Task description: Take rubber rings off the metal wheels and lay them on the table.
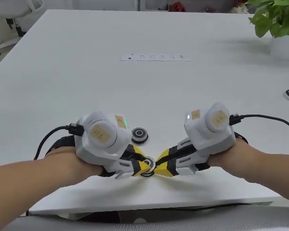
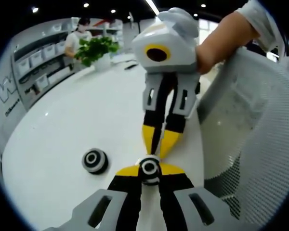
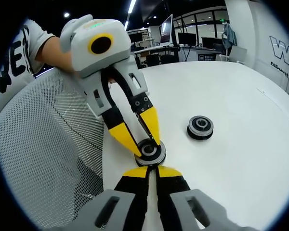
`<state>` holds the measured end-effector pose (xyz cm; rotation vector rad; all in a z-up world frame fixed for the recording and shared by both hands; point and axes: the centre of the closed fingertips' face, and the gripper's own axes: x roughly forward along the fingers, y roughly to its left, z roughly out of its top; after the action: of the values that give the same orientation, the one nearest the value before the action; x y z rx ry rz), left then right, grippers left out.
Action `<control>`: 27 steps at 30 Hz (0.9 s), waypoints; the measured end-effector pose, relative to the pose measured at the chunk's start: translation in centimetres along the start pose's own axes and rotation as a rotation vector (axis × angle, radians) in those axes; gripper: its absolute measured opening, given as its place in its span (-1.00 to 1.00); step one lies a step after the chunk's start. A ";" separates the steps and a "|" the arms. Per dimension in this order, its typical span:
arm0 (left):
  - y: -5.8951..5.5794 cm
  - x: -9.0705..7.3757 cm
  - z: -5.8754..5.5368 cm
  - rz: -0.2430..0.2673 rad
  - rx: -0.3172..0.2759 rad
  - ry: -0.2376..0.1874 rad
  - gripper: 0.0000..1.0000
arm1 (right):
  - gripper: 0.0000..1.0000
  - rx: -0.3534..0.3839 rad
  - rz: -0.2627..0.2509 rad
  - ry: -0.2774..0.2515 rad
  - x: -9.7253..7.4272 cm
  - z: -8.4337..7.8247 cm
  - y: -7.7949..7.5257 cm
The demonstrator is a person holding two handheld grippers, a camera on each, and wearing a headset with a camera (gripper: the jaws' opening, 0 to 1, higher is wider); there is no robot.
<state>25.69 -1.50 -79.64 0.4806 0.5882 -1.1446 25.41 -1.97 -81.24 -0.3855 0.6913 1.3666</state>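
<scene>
Potted plant (image 1: 274,19), power strip (image 1: 155,57)

The left gripper (image 1: 143,166) and the right gripper (image 1: 161,168) share 1 build: a rounded white housing, grey slotted side plates, black linkage arms and 2 yellow wedge-shaped jaw tips; each housing carries 2 pale yellow stickers and a small lit indicator on top; a black cable (image 1: 53,135) plugs into the outer side of each housing; a dark strap (image 1: 61,142) sits at each wrist; the person wears a white short sleeve (image 3: 19,53) with dark lettering.
</scene>
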 end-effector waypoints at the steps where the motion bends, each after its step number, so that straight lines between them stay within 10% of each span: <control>1: 0.0 0.0 0.0 0.000 0.000 0.000 -0.74 | -0.99 0.014 0.015 -0.003 0.1 0.0 0.1; 27: -0.1 0.1 0.1 0.001 0.014 0.004 -0.74 | -1.00 0.211 0.041 -0.037 -0.7 0.1 -0.1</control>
<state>25.65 -1.63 -79.60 0.4951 0.5836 -1.1472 25.45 -2.43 -80.74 -0.1786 0.8075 1.3213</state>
